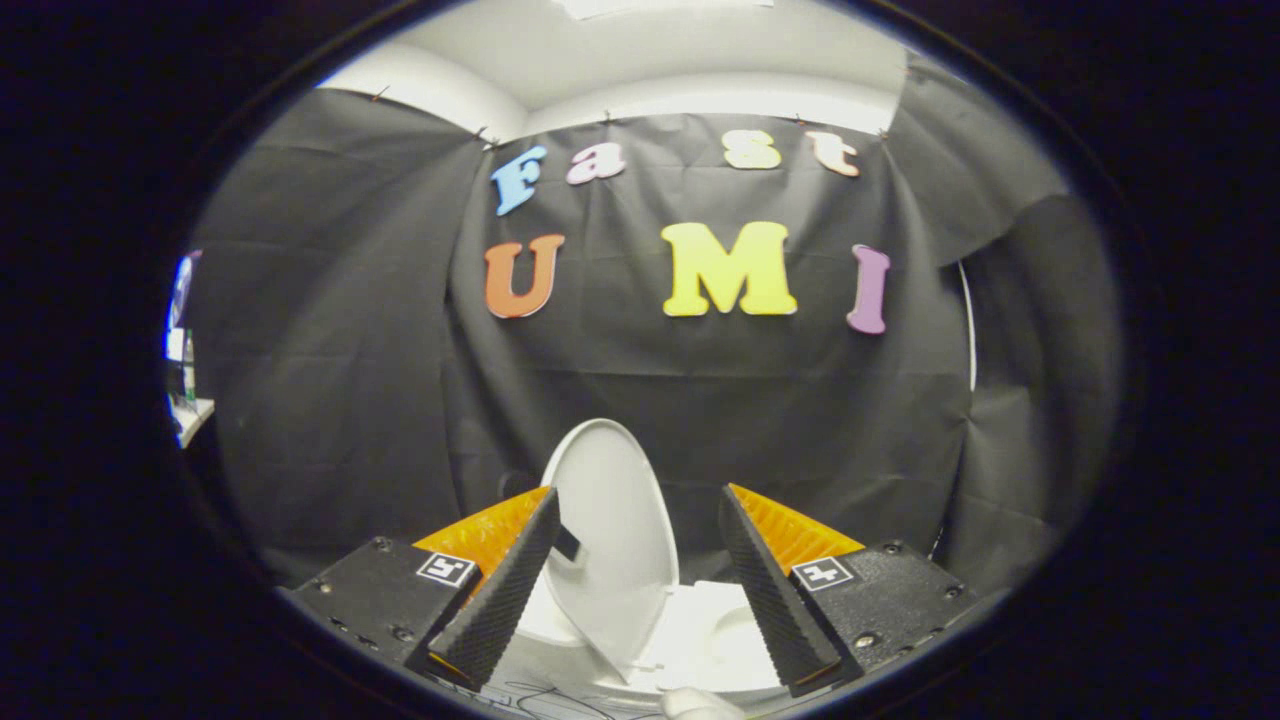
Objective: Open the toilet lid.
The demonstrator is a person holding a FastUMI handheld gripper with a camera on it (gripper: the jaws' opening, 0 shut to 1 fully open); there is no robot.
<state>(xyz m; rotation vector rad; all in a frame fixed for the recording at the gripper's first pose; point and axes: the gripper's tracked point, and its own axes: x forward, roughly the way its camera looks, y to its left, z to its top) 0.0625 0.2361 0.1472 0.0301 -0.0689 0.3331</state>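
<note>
1. Your toilet lid (612,520) is white and oval, and it stands raised, close to upright, tilted a little so that its inner face is turned toward the right finger.
2. Its lower end runs down to the toilet bowl, narrowing to a point low between your two fingers.
3. The lid sits in the gap between the fingers, nearer the left one; the left finger (497,600) overlaps the lid's left edge, but you cannot tell from here whether it touches the lid.
4. A small dark patch shows on the lid's left edge just beside that finger's tip; what it is cannot be made out.
5. Your gripper (640,500) has its fingers spread wide, pinching nothing; the right finger (770,590) stands well apart from the lid.
6. To the right of the lid, the white toilet seat (715,630) lies flat on the bowl, its opening partly hidden behind the right finger.
7. Just below the lid's lower end, a small white rounded thing (695,703) pokes in; too little of it shows to name it.
8. Behind the lid hangs the booth's black cloth wall (330,330), creased and pinned along its top.
9. Above the cloth runs a white ceiling (640,60).
10. Far to the left of the lid, past the cloth's edge, a sliver of bright clutter (182,370) shows, too small to identify.
</note>
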